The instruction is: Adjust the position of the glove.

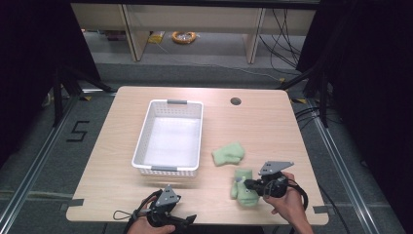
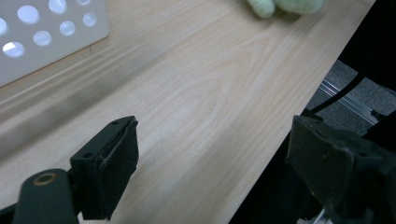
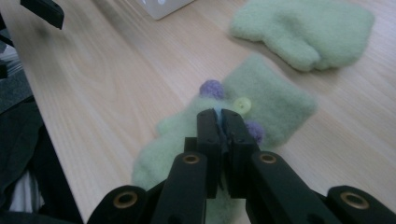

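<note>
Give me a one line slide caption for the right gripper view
Right gripper jaws pinched shut on the near green mitten, its twin lying beyond on the wooden table.

Wooden table (image 1: 122, 195): white basket (image 1: 142, 131), two green mittens (image 1: 228, 154).

A black figure "5" (image 1: 78, 131) is marked on the grey floor (image 1: 58, 165), left of the table (image 1: 263, 122). Nothing else can be read.
</note>
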The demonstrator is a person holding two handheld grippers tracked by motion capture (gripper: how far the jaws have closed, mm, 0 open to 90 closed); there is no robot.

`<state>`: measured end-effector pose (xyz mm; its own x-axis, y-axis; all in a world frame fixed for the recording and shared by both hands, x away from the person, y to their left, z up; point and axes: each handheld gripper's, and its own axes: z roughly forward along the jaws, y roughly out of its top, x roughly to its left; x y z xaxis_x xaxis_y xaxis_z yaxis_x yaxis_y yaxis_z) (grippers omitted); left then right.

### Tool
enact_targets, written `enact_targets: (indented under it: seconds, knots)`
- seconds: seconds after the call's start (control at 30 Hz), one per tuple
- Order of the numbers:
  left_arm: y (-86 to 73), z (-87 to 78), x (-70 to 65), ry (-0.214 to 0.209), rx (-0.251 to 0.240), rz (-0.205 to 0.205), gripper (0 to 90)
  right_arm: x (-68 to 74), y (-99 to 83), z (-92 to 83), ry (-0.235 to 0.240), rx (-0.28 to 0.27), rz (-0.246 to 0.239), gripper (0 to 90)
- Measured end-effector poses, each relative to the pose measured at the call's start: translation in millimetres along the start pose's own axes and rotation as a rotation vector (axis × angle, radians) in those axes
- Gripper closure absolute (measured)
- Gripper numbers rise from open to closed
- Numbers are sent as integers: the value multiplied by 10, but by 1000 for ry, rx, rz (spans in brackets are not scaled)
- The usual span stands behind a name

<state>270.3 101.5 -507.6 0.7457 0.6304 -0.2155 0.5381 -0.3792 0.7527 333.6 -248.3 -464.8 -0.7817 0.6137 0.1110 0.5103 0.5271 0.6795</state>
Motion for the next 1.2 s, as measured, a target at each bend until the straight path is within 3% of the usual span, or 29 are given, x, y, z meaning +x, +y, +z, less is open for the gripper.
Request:
enact_targets:
  seconds: [0.1, 0.17, 0.3, 0.4, 0.47, 0.53, 0.57, 0.6, 0.67, 0.7, 0.77, 0.8, 0.9, 0.97, 1.0, 1.03, 1.07, 1.13, 1.2]
  knots:
    - [0, -2, -2, 1, 0, 0, 157, -46, -83, -145, -2, -22, 21, 877]
    - [0, -1, -2, 1, -1, 0, 157, -57, -124, -219, 0, -25, 68, 876]
    - [-1, -1, 1, 1, 0, -1, 157, -164, -215, -353, -12, -49, 82, 877]
    - [-1, -4, 5, 3, 5, 4, 158, -201, -292, -398, -10, -41, 133, 877]
    - [0, -3, 4, 4, 7, 7, 157, -274, -357, -388, -29, -33, 129, 876]
    - [1, -1, -1, 1, 3, 3, 157, -315, -394, -363, -14, -18, 154, 876]
    - [2, -3, 5, 4, 10, 9, 157, -319, -409, -357, -39, -10, 169, 876]
    - [2, -4, 8, 6, 14, 12, 158, -366, -422, -346, -51, 7, 151, 876]
    - [1, -4, 6, 2, 15, 10, 157, -397, -443, -318, -60, 35, 165, 875]
    - [2, -11, 14, 2, 27, 24, 157, -420, -465, -279, -72, 26, 158, 875]
    - [1, -9, 15, 4, 25, 30, 157, -414, -482, -251, -85, 57, 181, 873]
    - [1, -11, 14, 2, 26, 30, 157, -426, -491, -232, -87, 55, 160, 871]
    - [1, -13, 15, 2, 29, 28, 157, -424, -479, -230, -92, 86, 160, 856]
    - [1, -12, 13, 2, 26, 28, 157, -430, -476, -232, -97, 86, 166, 811]
    - [2, -11, 15, 0, 24, 29, 157, -437, -483, -218, -122, 56, 146, 763]
    - [4, -12, 17, 4, 28, 28, 157, -409, -471, -232, -127, 69, 175, 730]
    - [1, -1, 5, 2, 12, 7, 157, -412, -447, -256, -136, 79, 166, 691]
    - [0, 2, 8, 4, 14, 6, 157, -376, -393, -297, -168, 68, 145, 673]
    - [-3, 13, 4, 4, 9, -3, 157, -367, -281, -335, -194, 35, 81, 644]
